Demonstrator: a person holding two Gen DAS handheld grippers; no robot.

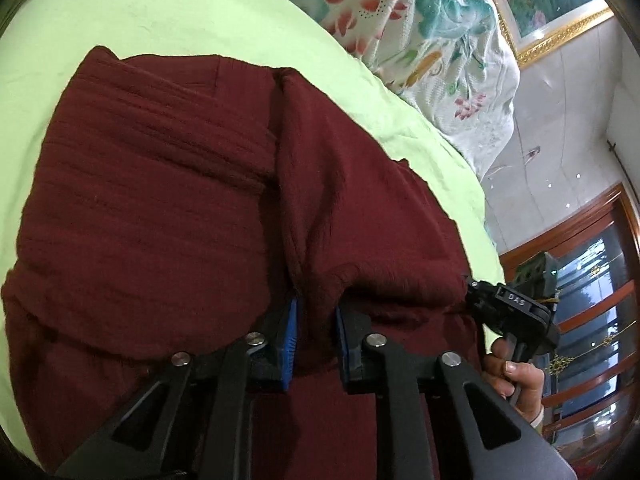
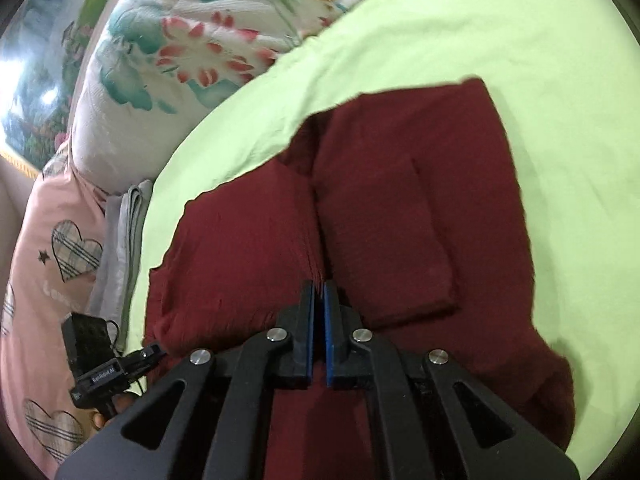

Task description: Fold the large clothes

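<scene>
Left tongs [image 1: 316, 340] part-open, blue pads apart with a bunch of maroon garment [image 1: 160, 200] between them, not visibly pinched. Right tongs [image 2: 319, 332] nearly together, pads clamped on a thin ridge of the same garment [image 2: 400, 208]. Garment lies on the lime-green bedsheet [image 1: 160, 8], running from the tongs toward 12 o'clock in both views, already doubled in layers, with a patch pocket at 1 o'clock in the right view. Fabric crinkled, gauzy, soft and light; likely floppy, so grab hems or corners, both layers together. Floral quilt [image 2: 192, 40] at 10 o'clock, pink heart pillow [image 2: 52, 248] at 8 o'clock.
</scene>
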